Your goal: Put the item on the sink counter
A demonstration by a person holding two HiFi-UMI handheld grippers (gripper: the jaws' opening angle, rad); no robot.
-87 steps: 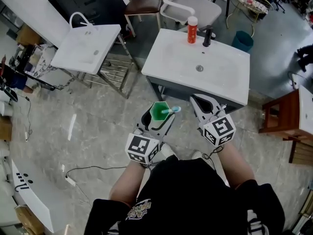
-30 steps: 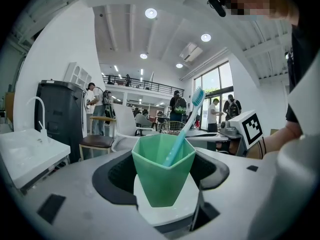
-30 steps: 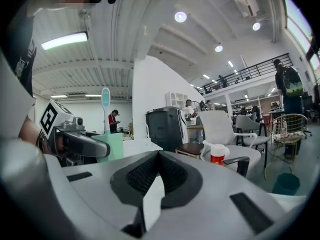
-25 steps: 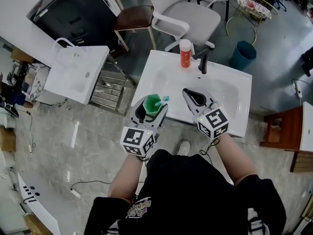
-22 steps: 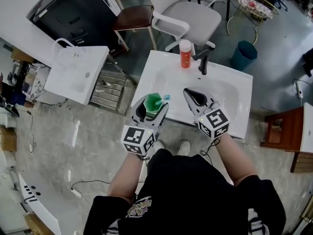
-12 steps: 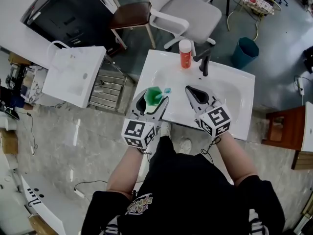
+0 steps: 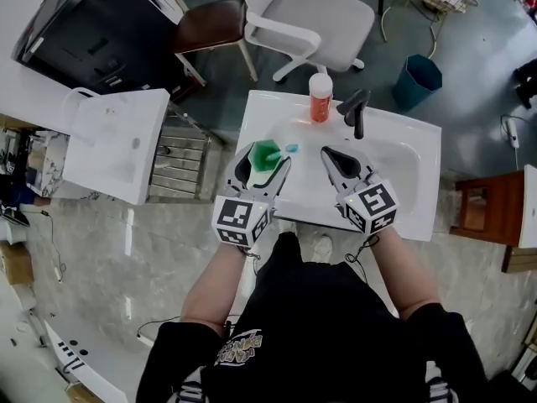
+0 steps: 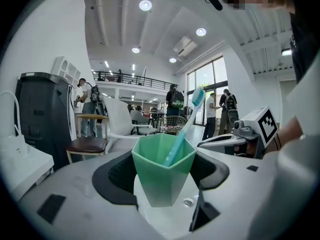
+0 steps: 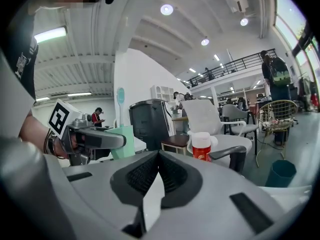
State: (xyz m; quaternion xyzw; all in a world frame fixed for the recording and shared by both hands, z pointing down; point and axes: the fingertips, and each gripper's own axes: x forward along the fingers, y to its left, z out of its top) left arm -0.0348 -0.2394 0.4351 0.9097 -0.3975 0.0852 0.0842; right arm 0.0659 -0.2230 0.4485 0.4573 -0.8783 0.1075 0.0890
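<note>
Left tool [image 7: 263, 163]: pinches the green cup [image 8: 163, 171], toothbrush [image 8: 184, 128] inside
Right tool [image 9: 154, 180]: pressed together, empty
Cup: aloft over the left part of the bench [image 7: 403, 217], not set down
Change: bench lay ahead earlier, now sits under both tools; lowering looks next
</note>
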